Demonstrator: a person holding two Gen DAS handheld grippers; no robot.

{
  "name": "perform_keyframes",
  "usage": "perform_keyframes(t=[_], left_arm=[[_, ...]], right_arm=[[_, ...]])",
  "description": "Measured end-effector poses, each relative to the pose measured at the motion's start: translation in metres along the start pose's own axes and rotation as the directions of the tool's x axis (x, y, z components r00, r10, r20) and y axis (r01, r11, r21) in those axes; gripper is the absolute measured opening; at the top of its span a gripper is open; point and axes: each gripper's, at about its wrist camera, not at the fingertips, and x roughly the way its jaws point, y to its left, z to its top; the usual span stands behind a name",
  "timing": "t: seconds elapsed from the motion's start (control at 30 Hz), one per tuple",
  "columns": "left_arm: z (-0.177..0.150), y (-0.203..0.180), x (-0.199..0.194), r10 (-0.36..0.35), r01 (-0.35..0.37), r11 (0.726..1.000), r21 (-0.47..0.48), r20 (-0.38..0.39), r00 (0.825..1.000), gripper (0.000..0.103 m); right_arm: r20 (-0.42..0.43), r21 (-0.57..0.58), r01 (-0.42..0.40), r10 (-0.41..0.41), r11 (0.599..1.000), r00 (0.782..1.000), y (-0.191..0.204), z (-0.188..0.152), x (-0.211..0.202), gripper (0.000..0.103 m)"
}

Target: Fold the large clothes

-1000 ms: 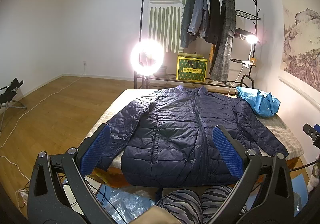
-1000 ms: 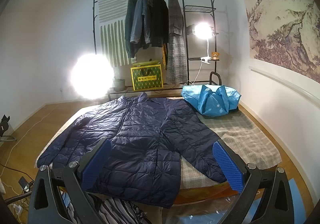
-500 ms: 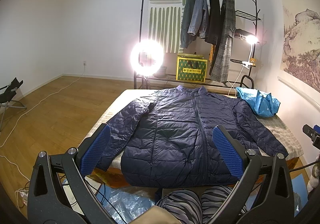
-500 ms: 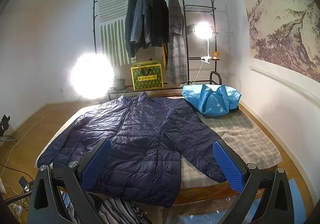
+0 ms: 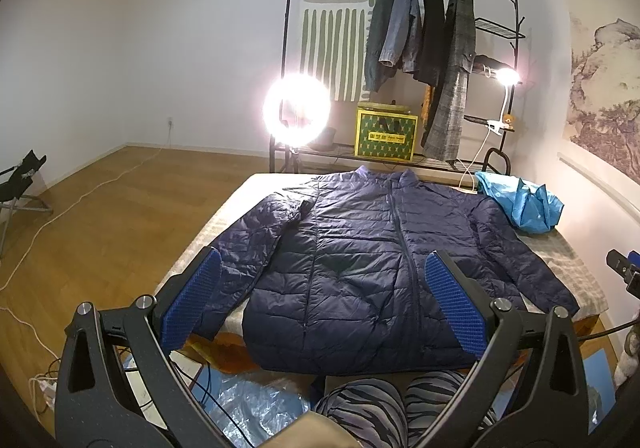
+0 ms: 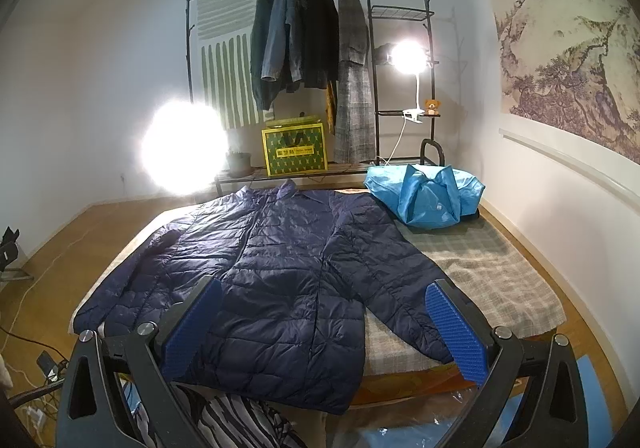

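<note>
Facing my jacket (image 5: pixel 360 268) spread flat on the bed (image 6: pixel 492 268), collar at twelve o'clock, hem at six; left gripper (image 5: pixel 320 304) and right gripper (image 6: pixel 324 328) gape wide, holding nothing.

Navy quilted jacket (image 5: pixel 360 264), grey plaid bed cover (image 6: pixel 488 272), bright blue bag (image 6: pixel 428 200), my gripper pads (image 5: pixel 456 304) blue, yellow-green patterned box (image 5: pixel 386 134).
</note>
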Motion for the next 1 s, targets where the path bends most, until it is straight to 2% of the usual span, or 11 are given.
perform_keyframes(t=[0.13, 0.23, 0.37, 0.47, 0.6, 0.67, 0.73, 0.9, 0.93, 1.0], left_arm=[[-0.008, 0.009, 0.010, 0.011, -0.012, 1.000, -0.014, -0.015, 1.000, 0.103], [-0.014, 0.022, 0.019, 0.033, -0.033, 0.999, -0.027, -0.015, 0.999, 0.103], [-0.022, 0.054, 0.039, 0.059, -0.061, 0.996, -0.071, -0.028, 0.998, 0.103], [-0.032, 0.083, 0.059, 0.094, -0.097, 0.992, -0.079, -0.044, 0.995, 0.103], [-0.051, 0.131, 0.095, 0.082, -0.101, 0.985, -0.141, -0.135, 0.987, 0.103], [-0.062, 0.155, 0.114, 0.050, -0.086, 0.977, -0.195, -0.183, 0.982, 0.103], [-0.073, 0.179, 0.130, 0.029, -0.087, 0.962, -0.260, -0.218, 0.975, 0.100], [-0.107, 0.245, 0.169, 0.005, -0.142, 0.895, -0.423, -0.307, 0.952, 0.098], [-0.114, 0.256, 0.176, -0.005, -0.149, 0.878, -0.455, -0.318, 0.948, 0.098], [-0.132, 0.279, 0.189, -0.052, -0.149, 0.827, -0.542, -0.337, 0.940, 0.098]], right_arm=[[-0.004, -0.008, 0.004, -0.004, 1.000, 1.000, 0.005, 0.000, 0.002, 0.103], [0.026, -0.018, 0.028, -0.027, 0.999, 0.999, 0.010, 0.000, 0.002, 0.103], [0.113, -0.021, 0.006, -0.003, 1.000, 0.994, 0.014, 0.000, -0.001, 0.103], [0.116, -0.016, -0.010, 0.012, 1.000, 0.993, 0.019, 0.001, 0.002, 0.103], [0.085, -0.036, -0.034, 0.037, 0.999, 0.996, 0.028, 0.004, 0.011, 0.103], [0.069, -0.044, -0.047, 0.050, 0.998, 0.996, 0.033, 0.004, 0.014, 0.103], [0.048, -0.048, -0.063, 0.065, 0.997, 0.997, 0.038, 0.003, 0.019, 0.102], [0.019, -0.042, -0.084, 0.085, 0.996, 0.996, 0.044, 0.002, 0.024, 0.102], [0.016, -0.044, -0.087, 0.088, 0.995, 0.996, 0.047, 0.002, 0.024, 0.102], [0.013, -0.052, -0.088, 0.089, 0.995, 0.996, 0.050, 0.002, 0.025, 0.102]])
